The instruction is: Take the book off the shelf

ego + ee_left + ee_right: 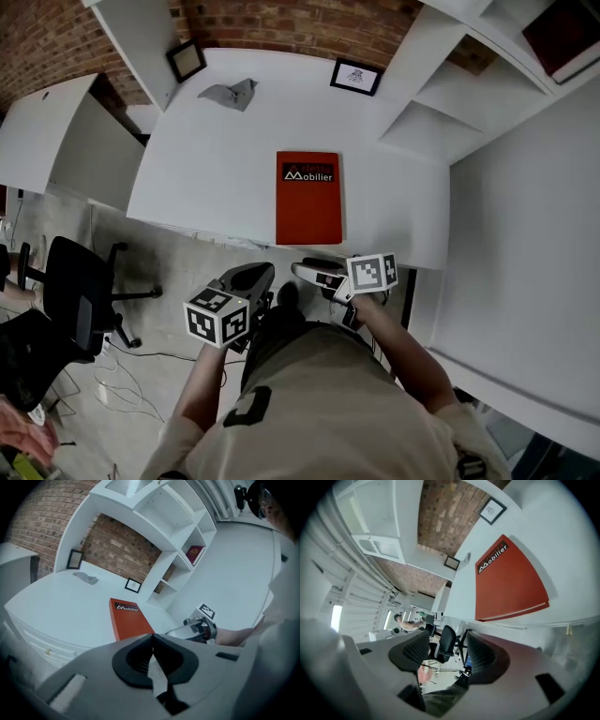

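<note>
A red book point(307, 197) with "Mobilier" on its cover lies flat on the white desk point(206, 178), near the front edge; it also shows in the left gripper view point(127, 618) and the right gripper view point(508, 581). A second, dark red book point(194, 554) leans in a shelf compartment on the right point(562, 33). Both grippers hang in front of the desk edge, apart from the book. My left gripper point(251, 275) has its jaws shut with nothing between them point(152, 639). My right gripper point(307, 270) is rolled on its side, open and empty point(447, 646).
Two small black picture frames point(187, 59) point(356, 76) and a crumpled grey cloth point(231, 93) sit at the back of the desk against the brick wall. White shelves point(450, 103) rise at the right. A black office chair point(80, 291) stands on the floor at the left.
</note>
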Motion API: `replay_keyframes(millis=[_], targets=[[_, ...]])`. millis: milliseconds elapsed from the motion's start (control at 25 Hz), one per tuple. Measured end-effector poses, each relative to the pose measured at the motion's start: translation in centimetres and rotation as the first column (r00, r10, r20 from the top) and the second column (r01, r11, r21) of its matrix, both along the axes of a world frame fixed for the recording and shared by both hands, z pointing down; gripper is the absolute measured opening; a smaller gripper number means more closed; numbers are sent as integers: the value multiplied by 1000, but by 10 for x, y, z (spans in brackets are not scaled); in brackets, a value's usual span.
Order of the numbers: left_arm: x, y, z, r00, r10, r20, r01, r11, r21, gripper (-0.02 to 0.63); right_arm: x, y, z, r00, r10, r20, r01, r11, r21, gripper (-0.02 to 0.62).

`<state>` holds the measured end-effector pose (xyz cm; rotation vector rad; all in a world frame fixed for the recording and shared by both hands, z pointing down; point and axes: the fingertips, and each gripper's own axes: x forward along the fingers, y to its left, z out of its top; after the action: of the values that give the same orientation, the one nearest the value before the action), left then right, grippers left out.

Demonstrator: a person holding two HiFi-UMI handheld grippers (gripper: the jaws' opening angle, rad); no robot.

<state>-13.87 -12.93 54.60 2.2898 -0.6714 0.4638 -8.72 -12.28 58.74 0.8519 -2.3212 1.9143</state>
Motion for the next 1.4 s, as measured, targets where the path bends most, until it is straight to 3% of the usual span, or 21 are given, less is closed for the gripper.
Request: replay_keyframes(millis=[120,320,480,560,1000,1400], targets=[[18,5,-12,1000,2,1,-2,999,46,3,19,31,-24,1000,20,25,-22,997,74,244],[43,12,-28,999,44,-17,-42,994,96,3,76,50,-54,987,159,20,-159,967,199,203],[58,26,-28,999,48,0,-48,993,109,3,96,75,-68,987,162,-14,-151,946,287,37],[74,39,-27,997,75,0,-74,991,108,3,105,88,-68,983,178,-33,-159,937,310,18],[174,132,-33,943,333,20,-334,936,111,3,165,146,-66,955,291,-64,-258,915,310,6],[212,183,-39,936,349,47,-353,929,115,3,199,194,-62,953,300,-44,-277,920,277,6]])
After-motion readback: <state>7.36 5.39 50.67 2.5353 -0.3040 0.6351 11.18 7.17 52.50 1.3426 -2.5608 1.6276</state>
